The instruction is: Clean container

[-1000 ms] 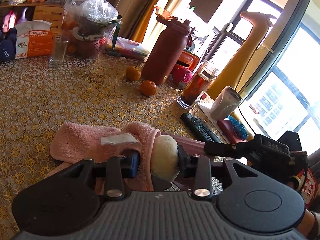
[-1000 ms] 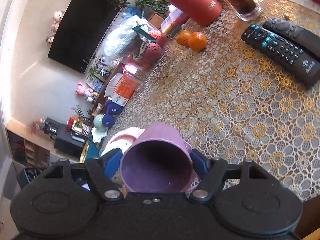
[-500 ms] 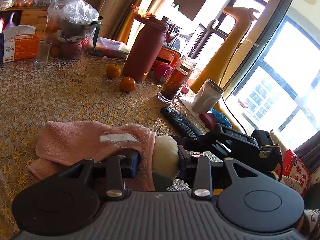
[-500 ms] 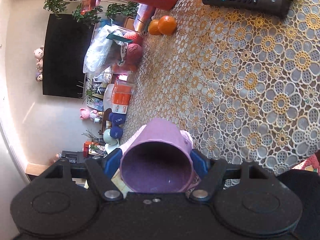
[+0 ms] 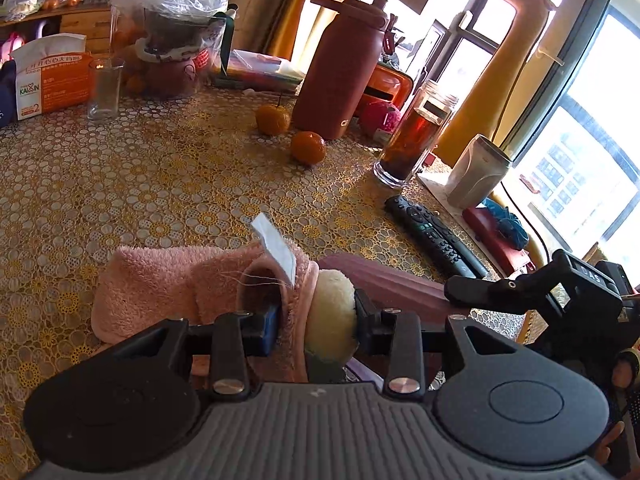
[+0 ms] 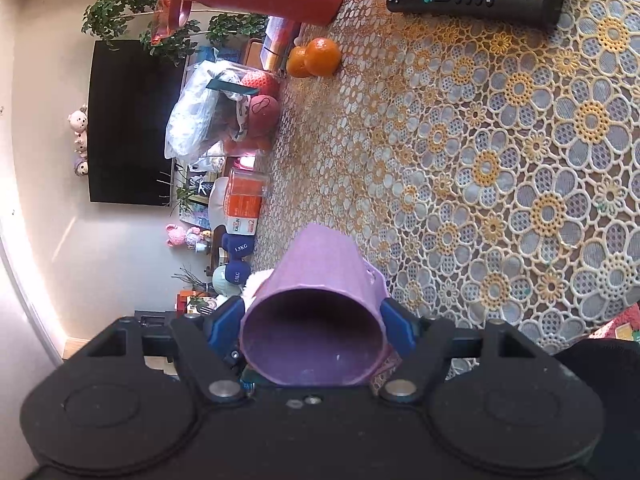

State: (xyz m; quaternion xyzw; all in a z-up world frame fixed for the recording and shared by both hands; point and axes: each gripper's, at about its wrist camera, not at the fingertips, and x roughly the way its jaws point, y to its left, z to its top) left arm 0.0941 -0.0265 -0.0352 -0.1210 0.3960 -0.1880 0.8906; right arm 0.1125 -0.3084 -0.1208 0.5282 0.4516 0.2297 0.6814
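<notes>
My right gripper (image 6: 314,324) is shut on a purple ribbed container (image 6: 316,316), which lies on its side with its open mouth toward the camera. In the left wrist view the same container (image 5: 384,284) shows as a mauve ribbed wall running right to the other gripper's black body (image 5: 560,288). My left gripper (image 5: 316,320) is shut on a pink towel (image 5: 168,284) with a cream fluffy side (image 5: 330,310) and a white label (image 5: 276,246). The towel's cream part sits against the container's near end; a bit of it (image 6: 256,280) peeks out left of the container.
A yellow lace tablecloth (image 5: 160,184) covers the table. On it stand a dark red flask (image 5: 340,68), two oranges (image 5: 307,147), a glass jar of dark liquid (image 5: 416,136), remotes (image 5: 436,236), a drinking glass (image 5: 103,88), a tissue box (image 5: 48,76) and a bagged pot (image 5: 172,56).
The right gripper has rolled with the container, so the table now stands sideways in its view. The left gripper swung its view right, then back left and lower; the towel's label now stands up.
</notes>
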